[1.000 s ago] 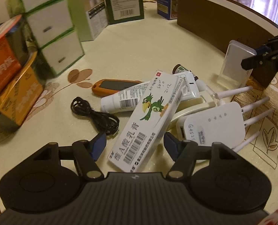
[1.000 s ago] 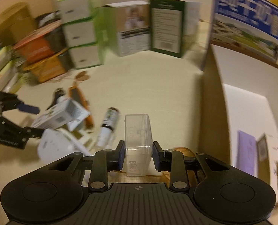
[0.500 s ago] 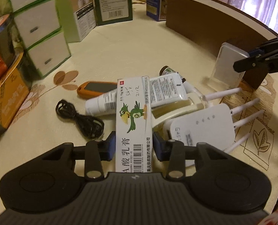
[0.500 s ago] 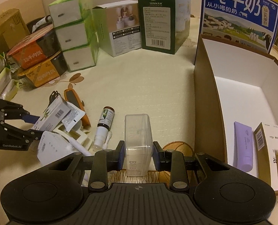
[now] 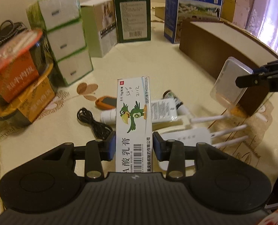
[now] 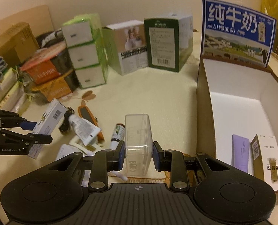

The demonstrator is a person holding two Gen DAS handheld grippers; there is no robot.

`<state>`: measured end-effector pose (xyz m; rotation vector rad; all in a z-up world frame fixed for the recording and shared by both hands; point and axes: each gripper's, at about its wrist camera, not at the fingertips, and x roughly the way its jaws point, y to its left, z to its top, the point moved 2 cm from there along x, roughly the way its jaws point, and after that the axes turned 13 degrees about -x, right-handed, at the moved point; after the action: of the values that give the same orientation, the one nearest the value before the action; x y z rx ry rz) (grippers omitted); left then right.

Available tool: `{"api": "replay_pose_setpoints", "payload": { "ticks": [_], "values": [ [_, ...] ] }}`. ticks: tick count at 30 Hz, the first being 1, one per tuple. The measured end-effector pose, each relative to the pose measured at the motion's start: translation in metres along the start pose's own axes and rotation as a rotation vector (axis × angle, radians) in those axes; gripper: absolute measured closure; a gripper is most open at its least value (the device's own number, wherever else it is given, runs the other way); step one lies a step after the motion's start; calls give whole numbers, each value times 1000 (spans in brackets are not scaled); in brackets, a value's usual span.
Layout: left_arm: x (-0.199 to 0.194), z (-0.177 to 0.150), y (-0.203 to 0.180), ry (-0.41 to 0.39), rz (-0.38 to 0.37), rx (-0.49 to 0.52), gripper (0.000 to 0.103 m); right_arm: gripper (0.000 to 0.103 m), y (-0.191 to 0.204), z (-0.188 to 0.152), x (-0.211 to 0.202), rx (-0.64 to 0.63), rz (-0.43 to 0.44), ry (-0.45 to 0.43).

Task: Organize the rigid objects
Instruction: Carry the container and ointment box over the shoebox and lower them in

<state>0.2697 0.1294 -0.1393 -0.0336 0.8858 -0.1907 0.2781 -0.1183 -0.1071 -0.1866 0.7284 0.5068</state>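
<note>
Jaws of our left gripper [image 5: 133, 148], just closed, clamp one parrot-printed ointment box [image 5: 132, 116] above the tabletop [image 5: 139, 60]; our right gripper [image 6: 138, 154] pinches one clear plastic case [image 6: 138, 136] left of the open carton [image 6: 204, 101], which holds two items.

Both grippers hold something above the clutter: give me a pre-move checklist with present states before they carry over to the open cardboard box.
1. Left gripper shut on the white parrot-print ointment carton: ok.
2. Right gripper shut on the clear plastic case: ok.
3. Carton clear of the white squeeze tube beneath it: ok.
4. Free floor in the open cardboard box beyond the lilac tube and gold-edged carton: ok.
5. Case clear of the box's near wall: cannot tell.
</note>
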Motion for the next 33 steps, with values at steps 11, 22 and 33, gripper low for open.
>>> {"api": "replay_pose_setpoints", "payload": {
  "ticks": [11, 22, 33],
  "values": [
    [-39, 24, -64, -34, -16, -29, 68, 76, -10, 1, -59, 22, -5, -79],
    [-47, 58, -165, -60, -127, -8, 68, 76, -60, -5, -120, 77, -107, -164],
    [-19, 93, -262, -49, -225, 13, 68, 76, -138, -27, -151, 148, -249, -158]
  ]
}}
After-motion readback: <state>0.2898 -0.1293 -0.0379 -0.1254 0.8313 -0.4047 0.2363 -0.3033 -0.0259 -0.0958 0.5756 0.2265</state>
